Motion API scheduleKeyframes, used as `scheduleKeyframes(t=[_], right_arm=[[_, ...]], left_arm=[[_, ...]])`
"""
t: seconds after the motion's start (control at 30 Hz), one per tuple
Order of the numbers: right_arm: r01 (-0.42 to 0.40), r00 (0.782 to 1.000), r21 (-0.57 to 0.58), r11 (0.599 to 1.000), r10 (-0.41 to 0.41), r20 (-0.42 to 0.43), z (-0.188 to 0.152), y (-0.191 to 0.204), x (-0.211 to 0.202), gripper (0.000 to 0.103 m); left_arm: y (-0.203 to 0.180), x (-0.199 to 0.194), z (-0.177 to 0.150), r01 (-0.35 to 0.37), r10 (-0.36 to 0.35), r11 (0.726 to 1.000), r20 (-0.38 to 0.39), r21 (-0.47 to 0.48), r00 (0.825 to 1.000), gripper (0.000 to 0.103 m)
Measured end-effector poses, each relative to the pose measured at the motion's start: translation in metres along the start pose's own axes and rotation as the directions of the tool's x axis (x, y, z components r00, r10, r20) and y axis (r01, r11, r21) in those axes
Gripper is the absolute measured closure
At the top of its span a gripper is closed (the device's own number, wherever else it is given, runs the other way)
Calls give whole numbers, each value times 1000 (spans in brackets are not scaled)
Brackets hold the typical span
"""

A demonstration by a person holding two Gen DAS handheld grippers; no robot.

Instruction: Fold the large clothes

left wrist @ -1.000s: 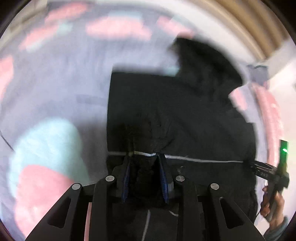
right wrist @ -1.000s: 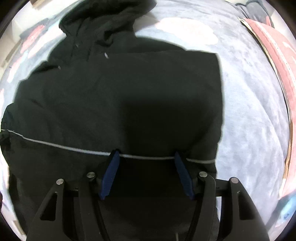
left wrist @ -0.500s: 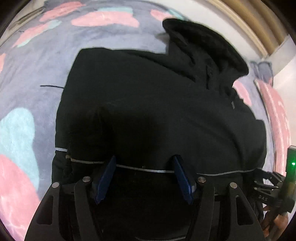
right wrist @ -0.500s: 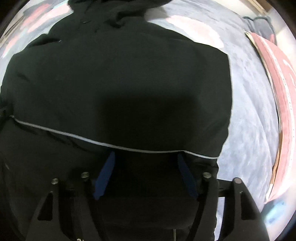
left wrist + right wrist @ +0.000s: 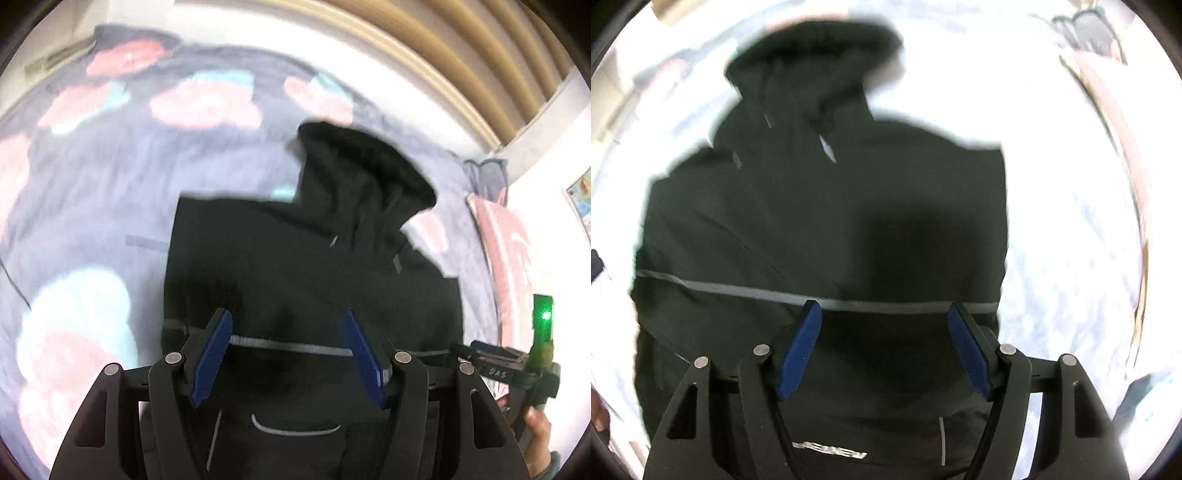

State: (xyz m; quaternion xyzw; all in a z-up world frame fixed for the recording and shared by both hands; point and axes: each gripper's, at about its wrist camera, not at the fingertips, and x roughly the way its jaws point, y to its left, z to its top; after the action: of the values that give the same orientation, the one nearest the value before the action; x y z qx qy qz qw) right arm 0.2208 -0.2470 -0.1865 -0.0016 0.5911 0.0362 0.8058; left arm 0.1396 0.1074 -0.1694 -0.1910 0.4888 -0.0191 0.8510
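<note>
Here my left tongs (image 5: 288, 354) and right tongs (image 5: 884, 350) both gape wide, gripping nothing, above the black hooded fabric jacket (image 5: 314, 266) lying on the grey flowered bedspread (image 5: 110, 206).

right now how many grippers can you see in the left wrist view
2: the left gripper at bottom centre over the black jacket, open; the right gripper at the right edge, jaws unclear.

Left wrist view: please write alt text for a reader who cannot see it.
A black hooded jacket lies on a grey bedspread with pink and teal patches. The open left gripper hangs above its lower part, holding nothing. The right gripper shows at the right edge.
</note>
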Motion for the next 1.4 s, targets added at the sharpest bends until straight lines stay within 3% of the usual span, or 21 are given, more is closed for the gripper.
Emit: scheduleKeyframes(t=[0.17, 0.3, 0.47, 0.63, 0.83, 0.9, 0.93, 0.97, 1.0, 1.07, 1.17, 1.23, 1.27, 1.3, 1.37, 1.4], right_arm=[[-49, 989, 27, 998, 44, 141, 63, -6, -43, 29], [-75, 981, 48, 996, 66, 180, 113, -9, -41, 29], [-107, 982, 64, 992, 95, 164, 154, -14, 7, 32], [-147, 983, 85, 985, 136, 127, 182, -16, 60, 34], [-163, 985, 102, 981, 156, 69, 226, -11, 125, 37], [-130, 991, 95, 987, 127, 43, 237, -10, 137, 79], [-113, 992, 97, 989, 106, 75, 241, -13, 133, 84], [-116, 988, 104, 988, 104, 114, 243, -18, 124, 91], [-159, 976, 117, 980, 138, 167, 243, -27, 109, 91], [-209, 958, 110, 972, 181, 225, 239, -37, 91, 92], [-185, 955, 47, 982, 168, 246, 229, -35, 99, 92], [-192, 966, 68, 979, 176, 191, 223, -40, 134, 91], [-199, 973, 94, 976, 186, 134, 220, -43, 161, 90], [-199, 978, 112, 974, 191, 78, 217, -45, 183, 90], [-221, 975, 142, 965, 218, 37, 212, -48, 209, 89], [-226, 974, 161, 961, 224, 35, 214, -50, 206, 88]], left_arm=[[-29, -13, 53, -12, 5, 996, 79, 83, 997, 38], [-38, 11, 99, -28, 19, 994, 88, 103, 996, 38], [-35, 91, 158, -43, 40, 997, 40, 71, 998, 38], [-26, 179, 196, -50, 52, 997, -32, 59, 998, 38], [-20, 262, 217, -56, 61, 997, -108, 51, 992, 38], [-16, 277, 225, -97, 99, 995, -85, 29, 991, 43], [-13, 278, 230, -123, 124, 992, -49, 14, 991, 64], [-6, 277, 236, -95, 94, 995, -39, -26, 995, 79], [2, 266, 241, -12, 11, 995, -18, -97, 1000, 83], [8, 229, 240, 103, -95, 986, 70, -133, 993, 83], [10, 186, 224, 173, -161, 979, 108, -106, 981, 81], [24, 197, 210, 150, -144, 981, 57, -125, 988, 78], [30, 212, 204, 104, -103, 988, 13, -118, 995, 71], [38, 244, 196, 21, -29, 995, -78, -99, 997, 69], [46, 283, 180, 0, -11, 998, -166, -62, 986, 64], [43, 280, 177, 8, -10, 1000, -106, -19, 994, 64]])
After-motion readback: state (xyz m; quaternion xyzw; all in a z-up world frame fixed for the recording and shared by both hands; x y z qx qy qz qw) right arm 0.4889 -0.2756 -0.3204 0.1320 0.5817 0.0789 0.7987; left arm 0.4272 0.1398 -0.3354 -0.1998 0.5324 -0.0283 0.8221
